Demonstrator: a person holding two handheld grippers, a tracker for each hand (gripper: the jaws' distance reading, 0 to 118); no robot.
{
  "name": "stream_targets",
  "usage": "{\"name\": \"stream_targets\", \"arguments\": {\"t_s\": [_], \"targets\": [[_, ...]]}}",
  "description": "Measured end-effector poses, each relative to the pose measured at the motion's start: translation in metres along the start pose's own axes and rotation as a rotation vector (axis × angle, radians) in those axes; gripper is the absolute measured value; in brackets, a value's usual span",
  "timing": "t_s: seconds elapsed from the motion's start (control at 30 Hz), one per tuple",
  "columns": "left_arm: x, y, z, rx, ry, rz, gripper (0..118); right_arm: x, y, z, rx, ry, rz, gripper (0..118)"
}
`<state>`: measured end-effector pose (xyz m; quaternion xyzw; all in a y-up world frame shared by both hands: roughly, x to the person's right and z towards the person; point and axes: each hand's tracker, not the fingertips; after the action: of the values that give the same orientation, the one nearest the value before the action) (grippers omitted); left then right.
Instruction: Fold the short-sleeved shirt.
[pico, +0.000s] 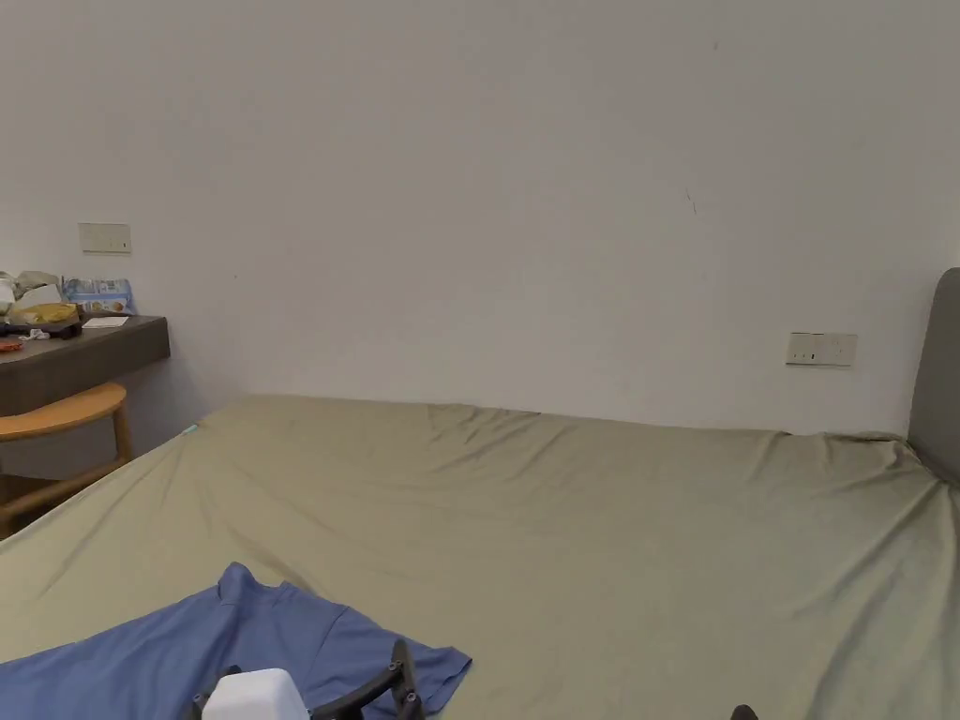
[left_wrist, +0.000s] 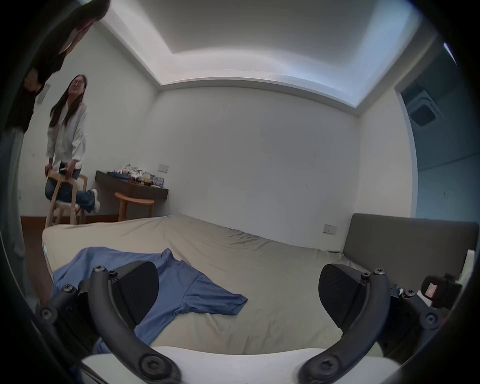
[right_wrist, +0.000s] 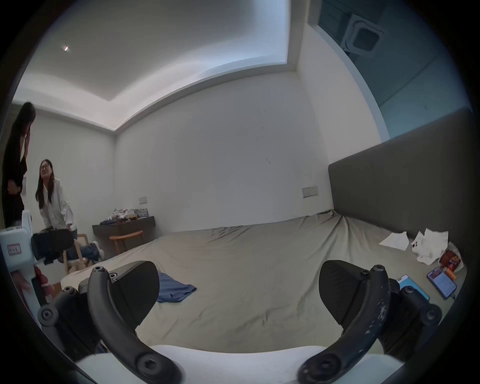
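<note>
A blue short-sleeved shirt (pico: 234, 647) lies spread on the near left part of the bed, one sleeve pointing right. In the left gripper view the shirt (left_wrist: 192, 288) lies just ahead and to the left, under the left jaw. My left gripper (left_wrist: 239, 291) hovers above it, open wide, holding nothing; its white body and black jaw show at the bottom of the head view (pico: 309, 698). My right gripper (right_wrist: 239, 291) is open and empty above bare sheet, with the shirt (right_wrist: 174, 288) off to its left.
An olive sheet (pico: 581, 525) covers the bed, and a grey headboard (right_wrist: 394, 192) stands at the right. Papers (right_wrist: 428, 244) and phones (right_wrist: 441, 283) lie by the headboard. A desk (pico: 84, 356) and a wooden stool (pico: 66, 422) stand at the left. Two people (left_wrist: 67, 140) are beyond the bed's left end.
</note>
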<state>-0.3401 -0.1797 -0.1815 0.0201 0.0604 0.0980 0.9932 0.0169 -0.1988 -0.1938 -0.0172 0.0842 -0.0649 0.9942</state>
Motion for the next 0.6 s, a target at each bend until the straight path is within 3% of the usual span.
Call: {"name": "stream_targets", "arguments": {"t_s": [0.27, 0.4, 0.6], "targets": [[0.011, 0.005, -0.001, -0.033, -0.001, -0.060, 118, -0.007, 0.011, 0.000, -0.016, 0.007, 0.018, 118], [0.012, 0.006, -0.003, -0.041, 0.052, -0.059, 118, -0.011, 0.012, 0.002, -0.016, 0.006, 0.067, 118], [0.008, 0.008, -0.004, -0.041, 0.052, -0.082, 118, -0.011, 0.013, 0.003, -0.022, -0.002, 0.064, 118]]}}
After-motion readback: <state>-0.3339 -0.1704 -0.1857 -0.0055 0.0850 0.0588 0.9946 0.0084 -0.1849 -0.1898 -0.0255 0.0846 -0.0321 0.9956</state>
